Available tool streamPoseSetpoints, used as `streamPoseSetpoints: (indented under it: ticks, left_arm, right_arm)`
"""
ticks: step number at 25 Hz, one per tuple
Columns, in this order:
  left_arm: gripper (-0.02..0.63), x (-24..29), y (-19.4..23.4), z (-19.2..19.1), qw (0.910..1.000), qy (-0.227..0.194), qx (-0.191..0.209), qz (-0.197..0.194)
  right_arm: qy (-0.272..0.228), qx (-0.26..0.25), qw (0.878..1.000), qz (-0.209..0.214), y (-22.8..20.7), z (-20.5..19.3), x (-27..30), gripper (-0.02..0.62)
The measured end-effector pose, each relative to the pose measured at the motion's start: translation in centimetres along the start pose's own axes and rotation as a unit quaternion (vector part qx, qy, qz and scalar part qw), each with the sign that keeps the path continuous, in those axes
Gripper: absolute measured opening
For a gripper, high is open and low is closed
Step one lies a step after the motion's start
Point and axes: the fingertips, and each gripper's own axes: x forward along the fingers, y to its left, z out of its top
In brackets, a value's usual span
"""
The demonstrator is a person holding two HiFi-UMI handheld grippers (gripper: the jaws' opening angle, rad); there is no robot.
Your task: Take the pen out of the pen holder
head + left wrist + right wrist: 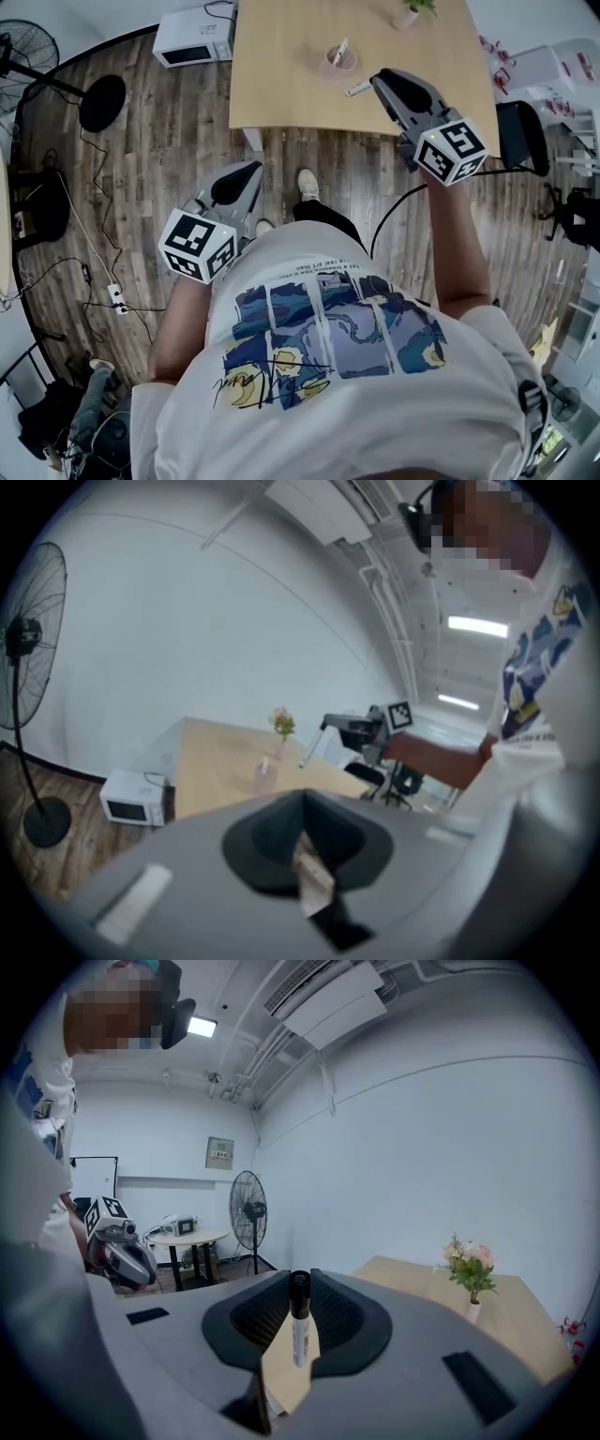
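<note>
My right gripper (377,80) is raised over the front part of the wooden table (281,84) and is shut on a white pen with a black cap (359,89). In the right gripper view the pen (299,1321) stands upright between the pads. The pen holder (339,59), a clear glass, stands on the table just beyond and left of that gripper, with another pen in it. My left gripper (255,169) hangs low over the wood floor in front of the table, its jaws together and nothing in them. From the left gripper view the holder (265,775) is far ahead.
A small vase of flowers (410,11) stands at the table's far edge. A white microwave (194,36) sits on the floor left of the table, beside a standing fan (98,98). A black office chair (520,131) is at the right. Cables and a power strip (117,298) lie on the floor.
</note>
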Motion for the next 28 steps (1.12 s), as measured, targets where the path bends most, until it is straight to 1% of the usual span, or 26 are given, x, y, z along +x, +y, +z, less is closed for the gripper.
streamPoseSetpoints:
  ticks: [10, 15, 22, 28]
  left_arm:
    - [0.008, -3.0, -1.9, -2.3, 0.9999, -0.004, 0.002, -0.010]
    - [0.008, -4.1, -2.8, -3.2, 0.9999, -0.003, 0.013, -0.010]
    - [0.008, -5.3, -3.3, -4.3, 0.9998, -0.004, 0.011, -0.015]
    - [0.008, -6.3, -3.4, -4.5, 0.9998, -0.009, 0.011, -0.011]
  right_arm:
    - [0.003, 0.000, 1.000, 0.007, 6.4, -0.5, -4.0, 0.058]
    - [0.006, 0.002, 1.000, 0.005, 8.4, -0.9, -5.7, 0.058]
    - [0.010, 0.001, 1.000, 0.010, 11.1, -1.0, -7.0, 0.058]
    - [0.014, 0.001, 1.000, 0.019, 13.0, -0.7, -7.6, 0.058]
